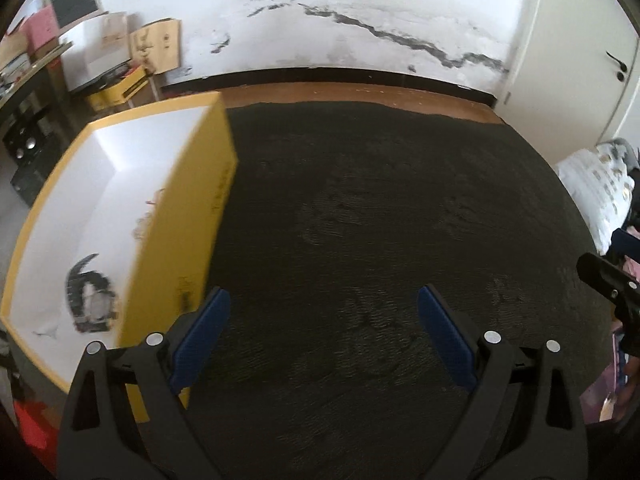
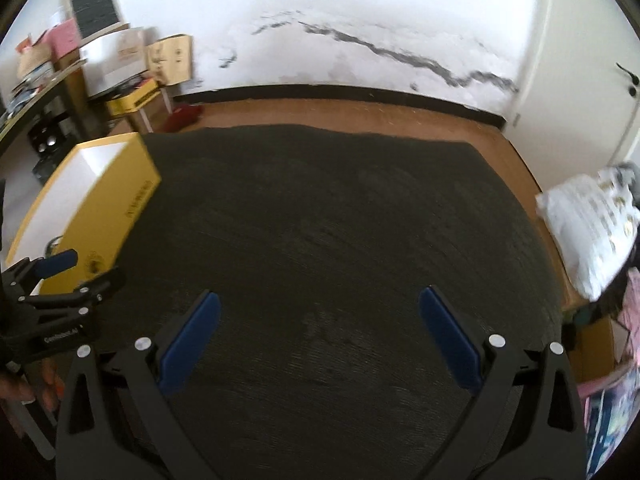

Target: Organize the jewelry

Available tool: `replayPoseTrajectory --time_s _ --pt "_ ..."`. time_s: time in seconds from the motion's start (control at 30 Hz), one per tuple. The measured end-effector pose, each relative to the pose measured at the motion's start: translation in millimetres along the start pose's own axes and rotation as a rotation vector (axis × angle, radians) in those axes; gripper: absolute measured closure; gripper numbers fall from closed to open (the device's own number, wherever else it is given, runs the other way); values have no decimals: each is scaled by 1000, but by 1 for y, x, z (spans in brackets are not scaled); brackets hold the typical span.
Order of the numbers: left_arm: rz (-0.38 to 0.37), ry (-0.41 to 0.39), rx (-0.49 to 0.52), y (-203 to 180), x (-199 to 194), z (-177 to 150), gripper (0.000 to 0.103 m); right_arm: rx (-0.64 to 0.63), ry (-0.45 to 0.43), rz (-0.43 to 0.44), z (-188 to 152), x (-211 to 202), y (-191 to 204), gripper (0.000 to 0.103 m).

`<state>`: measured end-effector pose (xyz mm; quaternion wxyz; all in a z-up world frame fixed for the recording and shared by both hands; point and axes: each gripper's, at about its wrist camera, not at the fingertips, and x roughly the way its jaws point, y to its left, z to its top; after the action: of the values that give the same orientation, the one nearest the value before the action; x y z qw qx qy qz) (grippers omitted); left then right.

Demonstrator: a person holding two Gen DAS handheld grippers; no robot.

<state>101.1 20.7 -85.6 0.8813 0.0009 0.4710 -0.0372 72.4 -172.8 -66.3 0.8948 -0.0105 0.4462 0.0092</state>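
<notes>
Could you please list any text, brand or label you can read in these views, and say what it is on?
"Coolobot.AI", roughly; small white print on the left gripper body.
Dark print on the yellow box side: too blurred to read.
Print on the cardboard boxes by the wall: too small to read.

White lettering showing on black body of left gripper point(image 2: 60, 276), lower left of right wrist view; looking like "Coolobot.AI" but blurred, reading uncertain. Dark print running along side of yellow box point(image 2: 116, 216), left of same view: row of characters plus round emblem near lower end, both smearing, unreadable. Same box side in left wrist view point(image 1: 192, 216) carrying dark marks, also blurring out. Nothing else legible in either view.
</notes>
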Motion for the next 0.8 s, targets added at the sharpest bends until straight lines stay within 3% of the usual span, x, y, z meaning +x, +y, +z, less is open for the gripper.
replayPoseTrajectory --time_s 0.27,0.47,0.8 --pt "-56 22 7 -27 20 3 11 4 -3 -12 -5 22 -7 7" --pt "-22 19 0 -23 32 -1 9 2 25 -28 -11 43 -18 7" --pt "17 -13 8 -19 27 5 9 8 -7 7 -7 32 -19 7"
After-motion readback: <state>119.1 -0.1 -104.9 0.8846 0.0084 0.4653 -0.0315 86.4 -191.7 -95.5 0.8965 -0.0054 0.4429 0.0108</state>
